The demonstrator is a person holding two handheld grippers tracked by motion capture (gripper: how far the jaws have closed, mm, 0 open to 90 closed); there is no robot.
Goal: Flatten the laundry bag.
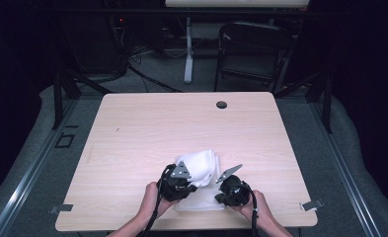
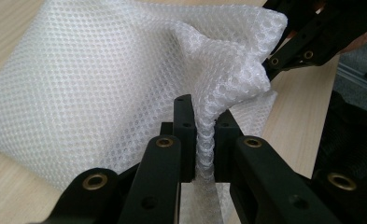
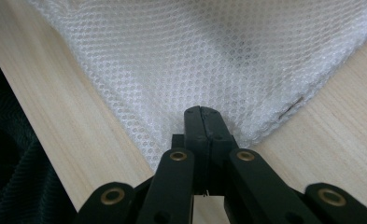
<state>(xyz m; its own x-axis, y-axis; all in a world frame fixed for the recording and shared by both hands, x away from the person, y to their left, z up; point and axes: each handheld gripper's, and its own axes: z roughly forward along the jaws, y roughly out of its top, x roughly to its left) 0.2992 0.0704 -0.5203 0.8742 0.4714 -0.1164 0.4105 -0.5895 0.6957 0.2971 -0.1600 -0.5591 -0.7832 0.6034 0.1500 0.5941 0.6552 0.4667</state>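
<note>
You have a white mesh cloth [image 1: 201,170] lying on the near part of the wooden table [image 1: 147,128], close to the front edge and roughly midway between its sides. Both of your hands come in from the bottom of the high view, one on each side of the cloth.

Your left gripper [image 2: 201,135] is clamped on the cloth: in the left gripper view a bunched fold of the mesh runs up between the two black jaws, which press on it from both sides with only the thickness of the fabric between them. Above the jaws that fold spreads into a raised, crumpled ridge, while the rest of the cloth lies flatter on the table to the left of that view. In the high view this gripper [image 1: 177,181] sits over the near left part of the cloth.

Your right gripper [image 3: 204,122] has its jaws pressed fully together at a corner of the cloth. In the right gripper view the tips meet right at the mesh edge, and whether any fabric is pinched between them cannot be told. In the high view this gripper [image 1: 231,190] is at the cloth's near right side, near your left one.
</note>
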